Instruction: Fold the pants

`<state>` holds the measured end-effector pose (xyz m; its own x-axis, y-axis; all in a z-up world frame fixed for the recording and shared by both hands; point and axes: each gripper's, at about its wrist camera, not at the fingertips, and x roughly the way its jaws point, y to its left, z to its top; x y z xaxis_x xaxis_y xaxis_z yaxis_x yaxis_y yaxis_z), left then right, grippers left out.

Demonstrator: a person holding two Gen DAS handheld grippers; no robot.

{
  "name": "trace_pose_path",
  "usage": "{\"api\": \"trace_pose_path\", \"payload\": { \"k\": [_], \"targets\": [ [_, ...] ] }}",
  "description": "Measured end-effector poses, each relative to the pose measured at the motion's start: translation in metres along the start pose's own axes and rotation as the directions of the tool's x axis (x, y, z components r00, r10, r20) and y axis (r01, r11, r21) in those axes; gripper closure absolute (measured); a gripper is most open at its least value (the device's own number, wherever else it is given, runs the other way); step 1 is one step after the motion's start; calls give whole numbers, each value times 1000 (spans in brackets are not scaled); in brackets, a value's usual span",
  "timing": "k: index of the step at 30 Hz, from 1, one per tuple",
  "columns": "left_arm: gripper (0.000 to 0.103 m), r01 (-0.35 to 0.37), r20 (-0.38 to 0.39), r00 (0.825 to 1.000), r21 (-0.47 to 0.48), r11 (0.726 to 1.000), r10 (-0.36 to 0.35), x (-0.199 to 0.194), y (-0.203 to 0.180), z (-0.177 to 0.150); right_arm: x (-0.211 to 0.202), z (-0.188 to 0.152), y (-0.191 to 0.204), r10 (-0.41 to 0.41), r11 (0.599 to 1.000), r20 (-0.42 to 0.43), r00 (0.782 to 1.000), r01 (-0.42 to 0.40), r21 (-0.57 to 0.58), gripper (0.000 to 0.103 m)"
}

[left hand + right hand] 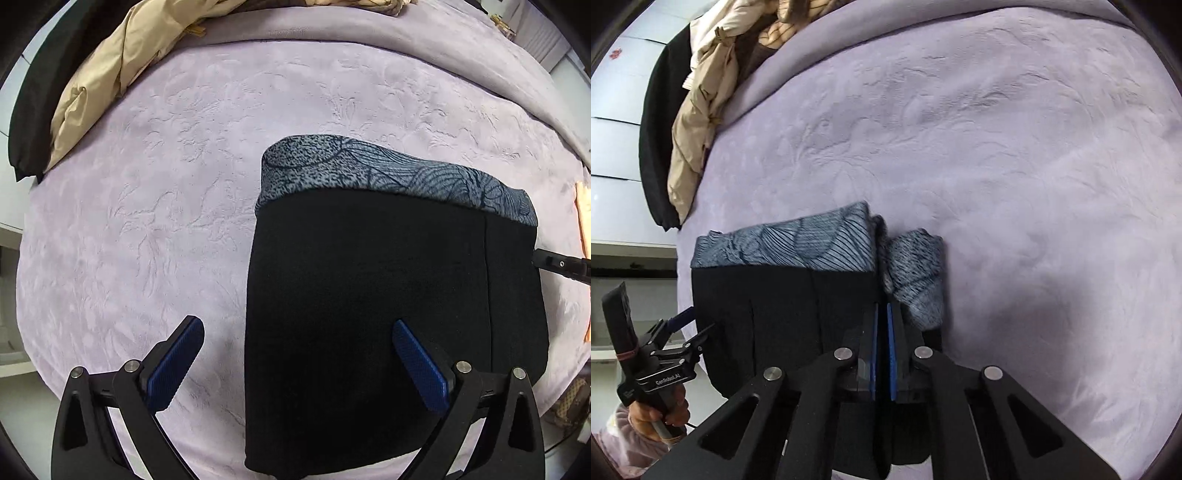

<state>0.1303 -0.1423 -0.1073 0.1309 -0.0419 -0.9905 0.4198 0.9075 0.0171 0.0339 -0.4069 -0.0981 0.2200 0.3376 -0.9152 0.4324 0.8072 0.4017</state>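
We see one pair of pants (369, 314) folded into a compact rectangular block of matte black knit, lying on the lilac bedspread (184, 166). A band of grey-blue fabric printed with dark line-drawn leaves runs along the block's far edge; in the right wrist view a second, speckled grey-blue fold (916, 273) sits at the block's right corner, touching it. The bedspread is plush, embossed with a floral relief, and covers nearly the whole field.

We count two grippers, each with two black linkage arms and two blue ribbed pads. The left gripper (297, 363) is released: its jaws stand wide, straddling the left edge of the pants, one pad over the bedspread, the other over the black fabric, neither pressing. The right gripper (882, 345) is clenched: its pads stand nearly together over the black fabric; we cannot tell whether cloth is caught between them.

At the far left corner lies a heap of other clothing: one tan padded garment (110, 74) and one black garment (33, 110) beside it. A hand (653, 417) grips the left tool's handle in the right wrist view.
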Motion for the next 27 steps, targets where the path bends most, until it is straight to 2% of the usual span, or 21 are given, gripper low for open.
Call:
{"api": "trace_pose_path", "payload": {
  "k": [3,4,6,8,11,14,16,17,22,23,25,27],
  "targets": [
    [1,-27,-7,1000,17,999,27,-4,-5,-3,-7,-5,-1,7,1000,-21,1000,-7,19,103],
    [1,-33,-6,999,19,999,33,-7,-7,-4,-12,-8,1,-8,1000,-17,1000,9,17,98],
    [1,-42,-5,999,20,999,42,-13,-9,-8,-24,-13,9,-18,1000,-5,1000,18,6,95],
    [1,-43,-5,999,5,999,43,-17,-8,-11,-34,-21,19,0,1000,15,1000,0,-15,83],
    [1,-59,-6,998,-9,998,59,-24,-10,-16,-43,-33,42,-3,996,57,998,7,-86,72],
    [1,-68,-8,998,-24,997,67,-26,-16,-16,-30,-45,53,-6,992,8,1000,7,-127,68],
    [1,-77,-9,997,-31,997,77,-32,-18,-16,-8,-53,47,-13,993,-76,997,4,-116,68],
    [1,-85,-5,996,-35,996,85,-37,-20,-18,-1,-57,43,-19,993,-91,996,8,-114,68],
    [1,-99,10,995,-71,993,100,-54,-25,-27,-8,-62,31,-11,993,-91,996,0,-122,67],
    [1,-102,10,995,-80,992,104,-58,-27,-30,-9,-63,30,-32,992,-93,995,20,-126,58],
    [1,-107,8,994,-92,990,108,-58,-27,-34,-16,-65,25,-45,992,-97,994,33,-122,47],
    [1,-114,8,993,-103,988,116,-61,-27,-39,-22,-68,17,0,995,-103,995,-10,-100,46]
  ]
}}
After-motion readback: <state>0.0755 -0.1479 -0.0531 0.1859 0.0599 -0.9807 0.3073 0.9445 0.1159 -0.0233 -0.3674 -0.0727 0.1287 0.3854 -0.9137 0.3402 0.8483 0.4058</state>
